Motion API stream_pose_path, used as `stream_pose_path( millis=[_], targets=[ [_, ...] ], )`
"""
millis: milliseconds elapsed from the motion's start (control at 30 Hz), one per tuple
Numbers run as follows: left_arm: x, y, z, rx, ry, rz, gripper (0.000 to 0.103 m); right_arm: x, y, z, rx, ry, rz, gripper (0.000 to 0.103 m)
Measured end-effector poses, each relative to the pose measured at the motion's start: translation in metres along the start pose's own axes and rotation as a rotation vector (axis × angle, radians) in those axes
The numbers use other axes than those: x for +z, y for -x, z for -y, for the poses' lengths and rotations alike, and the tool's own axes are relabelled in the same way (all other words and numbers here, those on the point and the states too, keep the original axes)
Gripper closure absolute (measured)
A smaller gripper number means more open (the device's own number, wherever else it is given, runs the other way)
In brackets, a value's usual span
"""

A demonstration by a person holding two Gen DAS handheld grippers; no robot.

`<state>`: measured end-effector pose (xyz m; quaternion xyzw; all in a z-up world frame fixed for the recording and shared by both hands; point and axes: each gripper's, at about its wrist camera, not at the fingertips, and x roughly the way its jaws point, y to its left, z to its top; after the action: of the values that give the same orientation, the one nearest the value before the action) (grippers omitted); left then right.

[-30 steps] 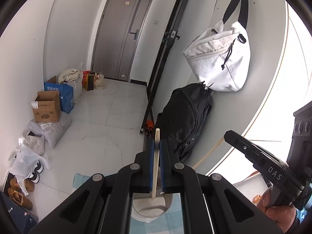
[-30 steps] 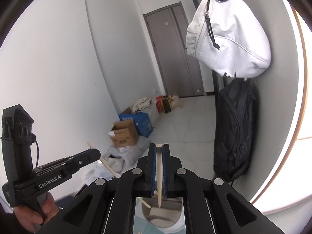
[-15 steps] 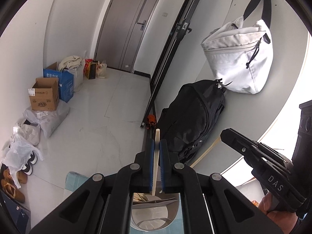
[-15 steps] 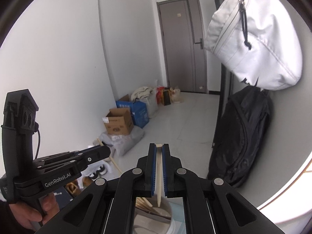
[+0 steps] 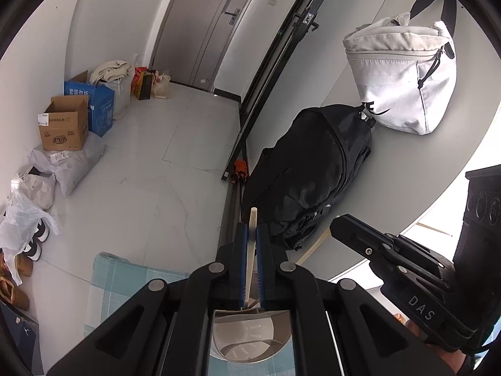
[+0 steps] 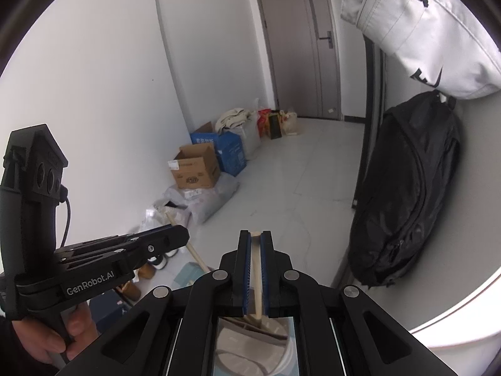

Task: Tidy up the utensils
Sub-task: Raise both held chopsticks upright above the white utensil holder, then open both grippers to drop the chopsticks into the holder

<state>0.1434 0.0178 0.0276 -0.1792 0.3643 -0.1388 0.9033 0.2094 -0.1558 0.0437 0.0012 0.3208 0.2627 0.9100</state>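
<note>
My left gripper (image 5: 249, 235) is shut on a pale wooden chopstick (image 5: 250, 250) that stands upright between its blue pads, above a white utensil holder (image 5: 250, 341) on a light blue checked cloth (image 5: 125, 285). My right gripper (image 6: 255, 244) is shut on another pale chopstick (image 6: 256, 279), over the same white holder (image 6: 250, 344), which has several sticks inside. Each gripper shows in the other's view: the right one (image 5: 391, 253) with its chopstick, the left one (image 6: 156, 241) with its chopstick.
A black backpack (image 5: 313, 172) and a white bag (image 5: 404, 78) hang on the wall at right. Cardboard and blue boxes (image 5: 65, 122), plastic bags and shoes (image 5: 28, 244) line the left wall. A grey door (image 6: 300, 47) stands at the back.
Both grippers have tilted downward, keeping their chopsticks. The holder and checked cloth now show more fully below them.
</note>
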Motion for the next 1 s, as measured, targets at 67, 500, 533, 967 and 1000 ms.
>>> stream_pose_path(
  millis=[67,500,533,967,1000],
  targets=[
    [0.001,-0.002,-0.004,-0.021,0.019,-0.025,0.101,0.0,-0.004,0.002,0.022,-0.021,-0.008,0.097],
    [0.003,0.008,-0.017,0.009,0.046,-0.055,0.06,-0.026,0.0,0.022,0.077,-0.195,-0.009,0.087],
    [0.002,0.012,-0.018,0.022,0.05,-0.038,0.055,-0.03,0.002,0.024,0.072,-0.206,-0.008,0.085],
    [-0.011,0.04,-0.017,0.118,0.002,-0.002,0.054,-0.042,0.04,0.015,0.048,-0.226,0.06,0.056],
    [-0.012,0.043,-0.016,0.122,-0.002,0.0,0.054,-0.043,0.043,0.012,0.049,-0.223,0.065,0.056]
  ],
)
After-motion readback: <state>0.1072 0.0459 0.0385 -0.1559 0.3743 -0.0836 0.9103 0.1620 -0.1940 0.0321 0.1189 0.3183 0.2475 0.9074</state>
